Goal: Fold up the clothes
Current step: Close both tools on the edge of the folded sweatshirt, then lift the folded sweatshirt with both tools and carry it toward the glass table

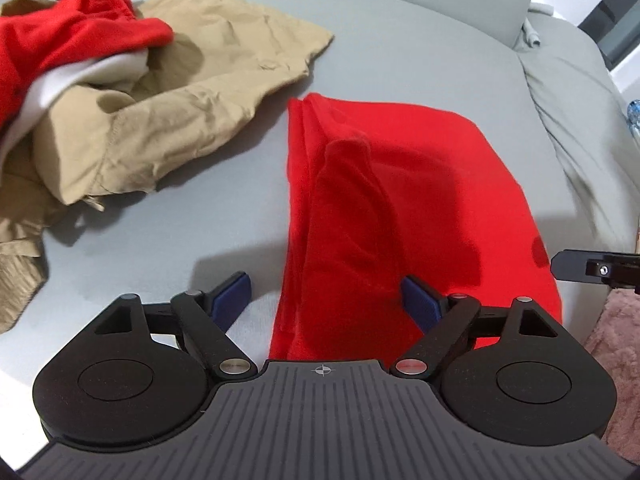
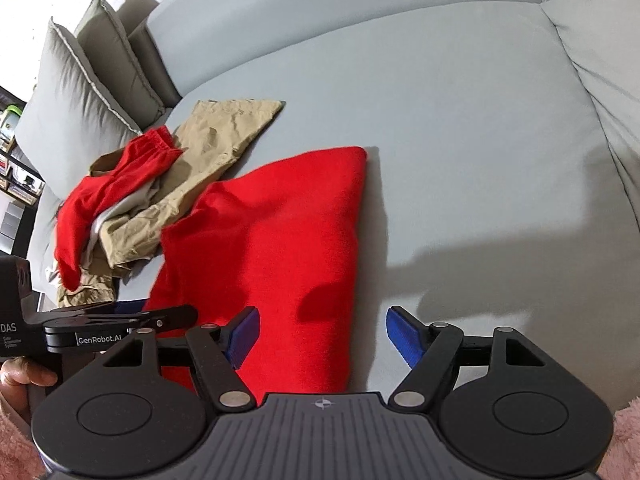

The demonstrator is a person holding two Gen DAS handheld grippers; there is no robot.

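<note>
A red garment (image 1: 400, 200) lies folded flat on the grey sofa seat (image 1: 400, 52), with a raised ridge along its left part. It also shows in the right wrist view (image 2: 280, 248). My left gripper (image 1: 326, 300) is open over the garment's near left edge, holding nothing. My right gripper (image 2: 322, 332) is open over the garment's near right edge, holding nothing. The right gripper's tip (image 1: 592, 270) shows at the right in the left wrist view. The left gripper (image 2: 120, 320) shows at the left in the right wrist view.
A pile of unfolded clothes lies to the left: tan trousers (image 1: 180, 112), a red piece (image 1: 72, 44) and a white piece (image 1: 84, 76). Grey cushions (image 2: 80, 92) stand at the sofa's far left. A pink rug (image 1: 616, 360) lies by the sofa's front edge.
</note>
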